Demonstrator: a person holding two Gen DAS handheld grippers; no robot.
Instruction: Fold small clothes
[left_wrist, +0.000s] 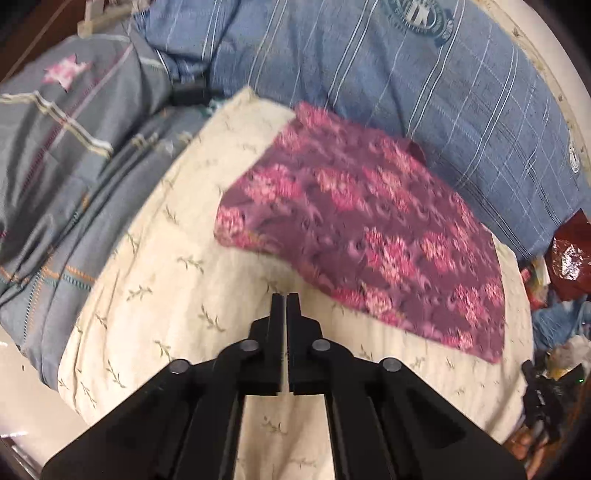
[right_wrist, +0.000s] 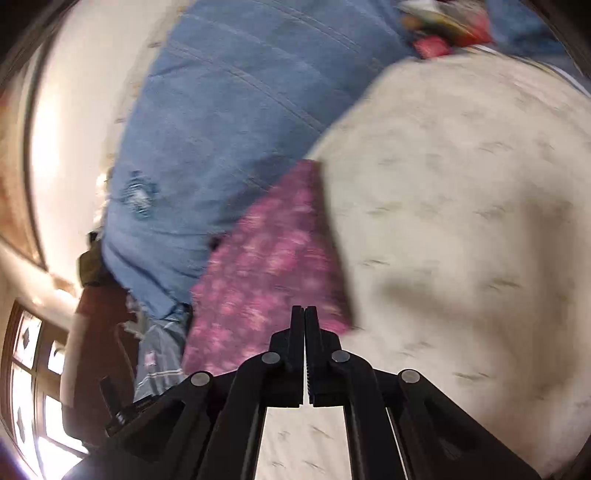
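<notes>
Cloth (left_wrist: 369, 229), purple with pink flowers, lies flat on cream bedspread (left_wrist: 177, 273) beside blue striped quilt (left_wrist: 369, 74) | left tool (left_wrist: 286, 297) pressed together, empty, tilted steeply down before cloth's near edge | right tool (right_wrist: 303, 310) pressed together, empty, over cloth's corner

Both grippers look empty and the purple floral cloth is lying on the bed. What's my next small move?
Probably open the left gripper toward the floral cloth's near edge. It and the right gripper are shut, holding nothing, and the cloth lies flat on the cream sheet.
</notes>
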